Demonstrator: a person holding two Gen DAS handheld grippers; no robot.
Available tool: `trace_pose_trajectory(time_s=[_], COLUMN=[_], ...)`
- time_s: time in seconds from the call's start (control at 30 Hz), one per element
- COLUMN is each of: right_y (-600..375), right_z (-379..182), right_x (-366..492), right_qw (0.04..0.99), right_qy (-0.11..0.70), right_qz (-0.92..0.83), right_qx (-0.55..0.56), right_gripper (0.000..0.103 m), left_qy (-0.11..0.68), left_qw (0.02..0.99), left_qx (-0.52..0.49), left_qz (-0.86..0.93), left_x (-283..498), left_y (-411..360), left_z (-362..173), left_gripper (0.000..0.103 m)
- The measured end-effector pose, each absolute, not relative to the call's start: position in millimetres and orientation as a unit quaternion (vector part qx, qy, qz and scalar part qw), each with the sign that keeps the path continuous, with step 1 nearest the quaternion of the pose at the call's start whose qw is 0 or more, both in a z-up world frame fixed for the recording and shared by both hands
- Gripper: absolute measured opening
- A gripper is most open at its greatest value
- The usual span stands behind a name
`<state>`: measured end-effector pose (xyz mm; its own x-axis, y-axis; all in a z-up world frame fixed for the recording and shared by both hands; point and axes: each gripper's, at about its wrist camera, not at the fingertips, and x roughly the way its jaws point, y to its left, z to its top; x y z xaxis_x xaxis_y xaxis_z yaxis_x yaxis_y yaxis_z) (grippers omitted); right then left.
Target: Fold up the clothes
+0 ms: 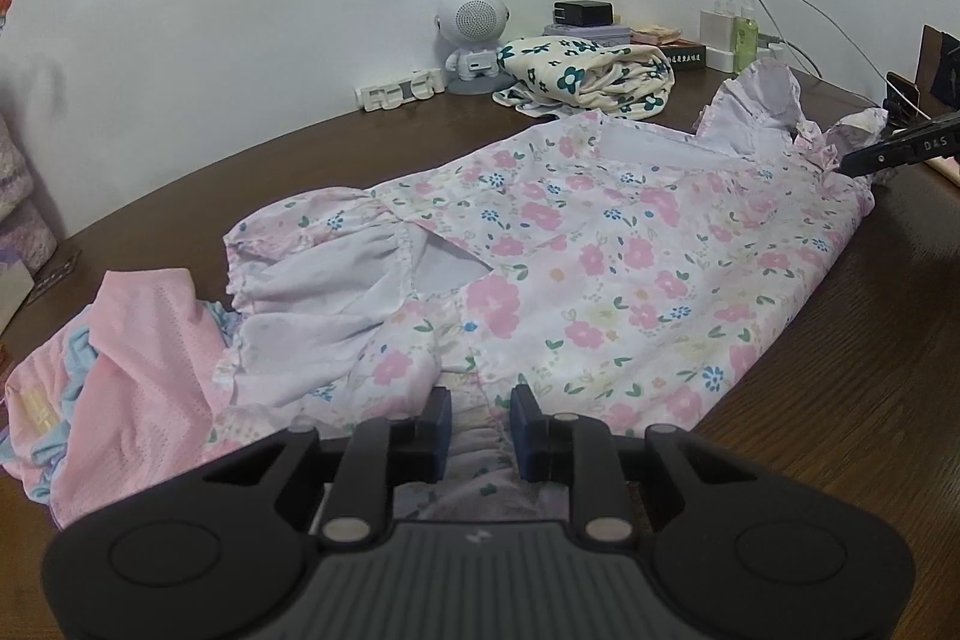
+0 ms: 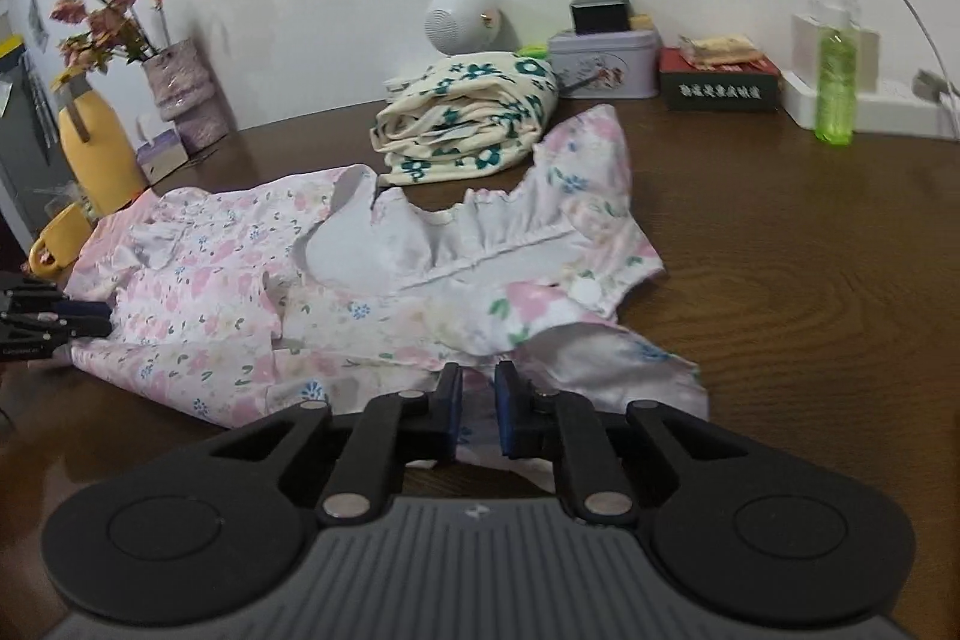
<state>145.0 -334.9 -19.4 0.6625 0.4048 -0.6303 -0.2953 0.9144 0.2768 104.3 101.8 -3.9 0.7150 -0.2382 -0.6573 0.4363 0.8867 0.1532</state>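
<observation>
Left gripper (image 1: 480,421) fingers spread, hem of pink floral dress (image 1: 600,268) bunched between, no pinch. Right gripper (image 2: 478,409) fingers narrowly parted over dress edge, grip unclear. Dress spread flat on brown table (image 2: 810,280). Pink mesh garment (image 1: 138,358) touching dress. Behind dress: folded cream floral cloth (image 2: 462,124), then white speaker (image 2: 459,21) at wall.

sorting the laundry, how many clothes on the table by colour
pink floral white dress, spread flat: 1
cream folded garment with green flowers: 1
pink mesh garment with blue trim, crumpled: 1
total: 3
</observation>
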Motion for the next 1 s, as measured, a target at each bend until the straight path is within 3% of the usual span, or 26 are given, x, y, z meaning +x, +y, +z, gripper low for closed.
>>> trace_pose_trajectory(time_s=[0.13,0.17,0.2,0.37,0.5,0.6,0.73,0.83,1.0], right_y=[-328,-322,-314,-260,-208,-185,-188,-201,-207], right_z=[9,16,21,29,10,-5,-7,-6,-5], right_x=[123,120,118,123,138,133,122,113,98], right_qw=[0.905,0.906,0.905,0.896,0.868,0.86,0.868,0.874,0.88], right_qy=[0.343,0.335,0.329,0.321,0.346,0.355,0.345,0.346,0.349], right_qz=[0.236,0.247,0.257,0.307,0.355,0.358,0.343,0.327,0.303], right_qx=[0.087,0.081,0.074,0.026,-0.026,-0.076,-0.103,-0.099,-0.107], right_gripper=[0.034,0.044,0.047,0.047,0.036,0.036,0.036,0.036,0.036], left_qy=[0.317,0.314,0.311,0.311,0.319,0.326,0.335,0.338,0.335], left_qw=[0.916,0.917,0.917,0.917,0.916,0.915,0.915,0.921,0.926], left_qx=[0.153,0.154,0.154,0.155,0.154,0.153,0.147,0.121,0.11], left_qz=[-0.192,-0.194,-0.196,-0.195,-0.188,-0.182,-0.168,-0.152,-0.136], left_x=[97,95,93,89,89,88,88,87,79], left_y=[96,95,94,94,100,104,115,135,144], left_z=[2,3,5,3,-5,-11,-17,-17,-17], left_gripper=[0.037,0.038,0.038,0.037,0.037,0.038,0.04,0.049,0.048])
